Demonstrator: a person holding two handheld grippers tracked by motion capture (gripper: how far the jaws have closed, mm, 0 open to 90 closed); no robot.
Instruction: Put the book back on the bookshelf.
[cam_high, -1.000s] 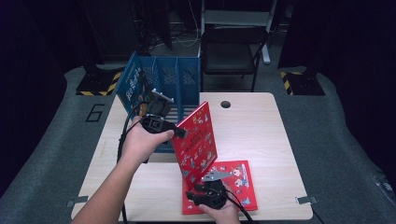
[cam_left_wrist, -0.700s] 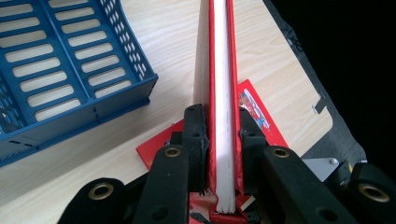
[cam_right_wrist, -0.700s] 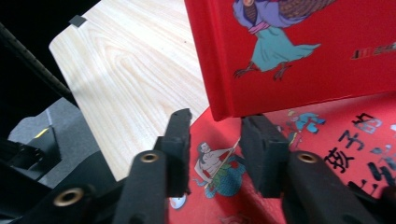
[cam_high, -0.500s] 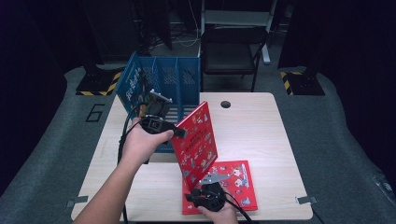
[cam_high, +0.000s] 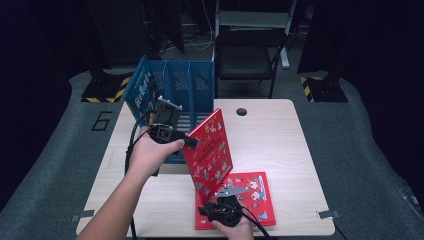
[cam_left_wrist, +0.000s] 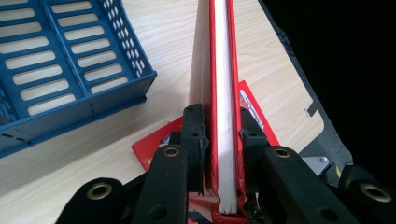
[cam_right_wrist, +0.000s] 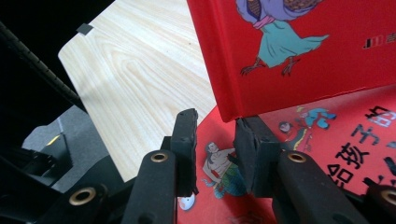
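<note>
Left gripper (cam_left_wrist: 219, 140) jaws pinching upright red hardcover book (cam_high: 207, 150); right gripper (cam_right_wrist: 212, 140) jaws spread. Keep spine vertical, swing left toward blue slotted plastic file rack (cam_high: 170, 87).

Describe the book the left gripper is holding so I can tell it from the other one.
On the wooden table, in front of the blue file rack, two red picture books meet. Yours is the upright book, clamped along its edge by the left gripper; the other book lies flat beneath it.

1. My lifted red book (cam_right_wrist: 299, 51) is cut off by the right gripper view's top edge.
2. It hides part of the flat red book (cam_high: 247, 192).
3. The cover lettering is too small to read.
</note>
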